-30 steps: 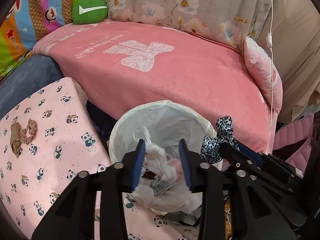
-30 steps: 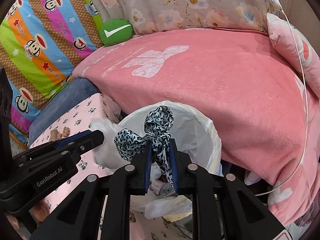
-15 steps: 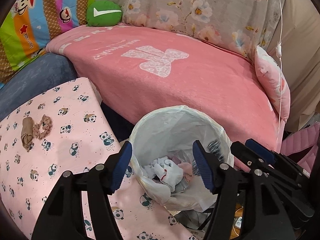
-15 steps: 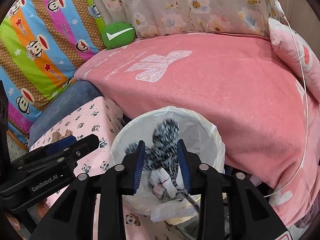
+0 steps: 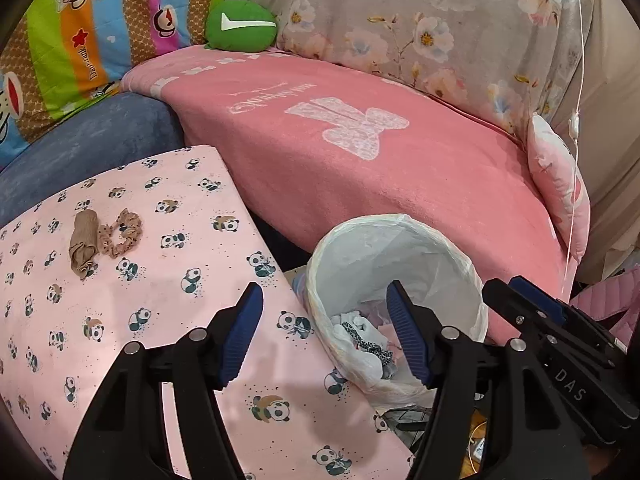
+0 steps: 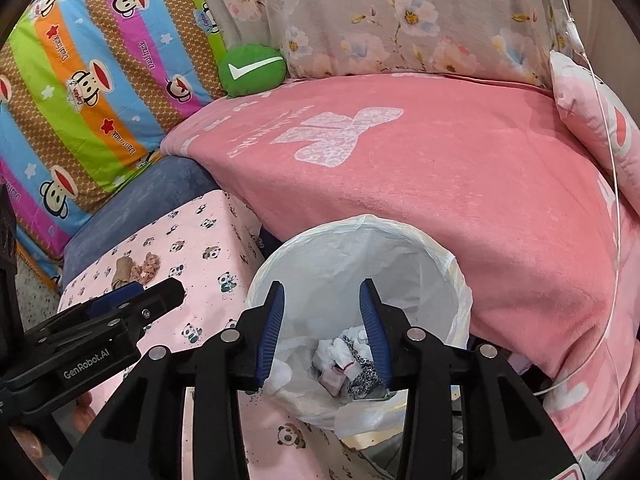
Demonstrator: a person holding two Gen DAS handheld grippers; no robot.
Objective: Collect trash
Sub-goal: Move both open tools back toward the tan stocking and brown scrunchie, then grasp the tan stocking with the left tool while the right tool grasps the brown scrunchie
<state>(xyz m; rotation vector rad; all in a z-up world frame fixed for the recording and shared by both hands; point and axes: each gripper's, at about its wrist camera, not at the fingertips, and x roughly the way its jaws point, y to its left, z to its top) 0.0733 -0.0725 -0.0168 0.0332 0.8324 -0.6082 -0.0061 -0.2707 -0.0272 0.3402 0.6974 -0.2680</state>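
Far left on my left wrist view: a striped monkey-print cushion (image 5: 80, 32) and a green cushion (image 5: 240, 26) against the back. Below them a blue cushion (image 5: 88, 148).

The panda-print cover (image 5: 120, 320) fills the lower left. I cannot tell what is under it. On it lie a brown rolled cloth (image 5: 84, 244) and, touching it on the right, a tan scrunchie (image 5: 124, 232).

My left tongs (image 5: 324, 336) hang apart with nothing between the pads: left pad over the panda cover, right pad over the bin's mouth.

The bin (image 5: 400, 240), lined with a white bag, stands just right of the panda cover, against the front of the pink blanket (image 5: 380, 160). Trash sits at the bottom: white wads (image 6: 340, 350) and a leopard-print cloth (image 6: 364, 374), touching each other.

On my right wrist view the right tongs (image 6: 322, 328) are over the bin's mouth, pads parted, empty, with the trash seen below through the gap.

Farther right: floral fabric (image 5: 440, 32) behind the blanket, a small pink pillow (image 5: 560, 184) and a thin white cord (image 5: 578, 120) hanging past it.
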